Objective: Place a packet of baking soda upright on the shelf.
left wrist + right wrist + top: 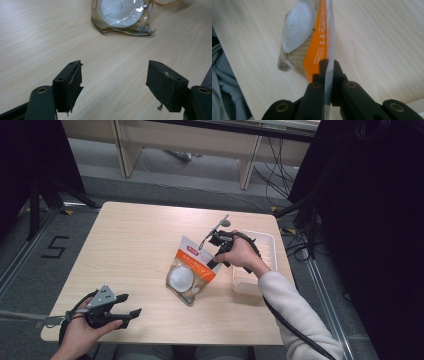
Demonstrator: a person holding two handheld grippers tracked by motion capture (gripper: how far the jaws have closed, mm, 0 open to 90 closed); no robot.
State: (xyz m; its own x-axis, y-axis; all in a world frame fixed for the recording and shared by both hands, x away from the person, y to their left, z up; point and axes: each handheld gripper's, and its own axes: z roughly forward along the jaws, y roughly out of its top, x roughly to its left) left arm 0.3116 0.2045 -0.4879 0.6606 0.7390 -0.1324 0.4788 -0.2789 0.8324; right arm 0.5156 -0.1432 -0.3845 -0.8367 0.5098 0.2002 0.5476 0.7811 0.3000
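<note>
right hand-held gripper (329, 65): my jaws clamped on packet's top edge
packet (189, 270): frame centre, on bench (130, 245)
left hand-held gripper (113, 82): lower left, my jaws apart, holding nothing
tray (265, 245): right of packet

Black two-jaw grippers (brass-ringed screw holes), grey triangular plate (103, 296), trailing black cables, white sleeve (295, 312)

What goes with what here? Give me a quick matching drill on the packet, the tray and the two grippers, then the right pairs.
Things:
1. left gripper
2. right gripper
3. packet
4. clear tray

States or places:
A. at the table's right edge, beyond the right hand
B. jaws apart, nothing between them
C. mid-table, one edge pinched
D. jaws closed on the packet's edge

Pairs: 1-B, 2-D, 3-C, 4-A
</note>
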